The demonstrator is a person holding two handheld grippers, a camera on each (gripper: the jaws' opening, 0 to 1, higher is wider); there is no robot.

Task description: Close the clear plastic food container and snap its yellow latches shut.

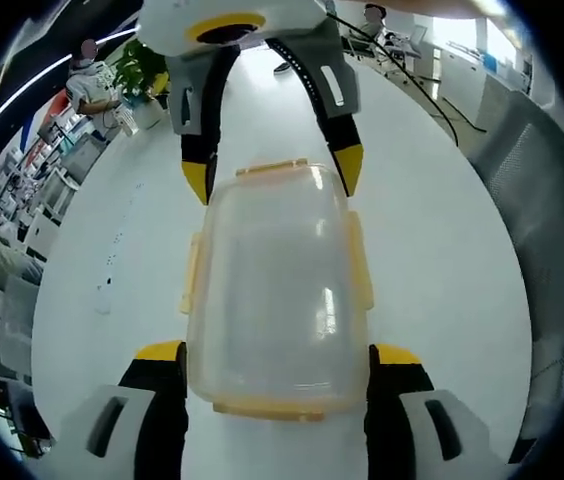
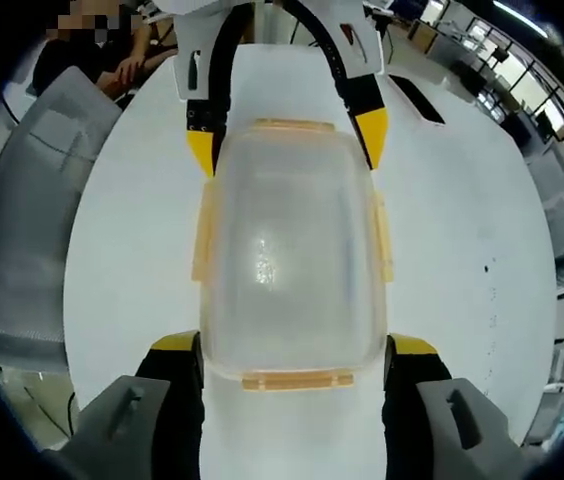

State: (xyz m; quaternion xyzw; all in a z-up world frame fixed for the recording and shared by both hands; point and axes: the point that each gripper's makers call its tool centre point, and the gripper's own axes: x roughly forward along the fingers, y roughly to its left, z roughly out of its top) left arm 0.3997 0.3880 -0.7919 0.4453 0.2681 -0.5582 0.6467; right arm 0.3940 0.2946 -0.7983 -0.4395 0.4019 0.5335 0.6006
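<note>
The clear plastic food container (image 1: 277,290) lies on the white table (image 1: 442,290) with its lid on top. Yellow latches (image 1: 361,262) stick out along its sides and ends. My left gripper (image 1: 278,355) is open, its yellow-tipped jaws standing either side of the container's near end. From the far end my right gripper (image 1: 272,172) straddles the container the same way. In the right gripper view the container (image 2: 287,255) sits between my right gripper (image 2: 293,345), open at the bottom, and my left gripper (image 2: 286,138) at the top. Whether the jaws touch the walls is unclear.
A grey chair (image 1: 532,200) stands at the table's edge, also seen as the chair (image 2: 32,200) in the right gripper view. A potted plant (image 1: 142,70) and a seated person (image 1: 92,90) are beyond the table. Desks and cables lie further back.
</note>
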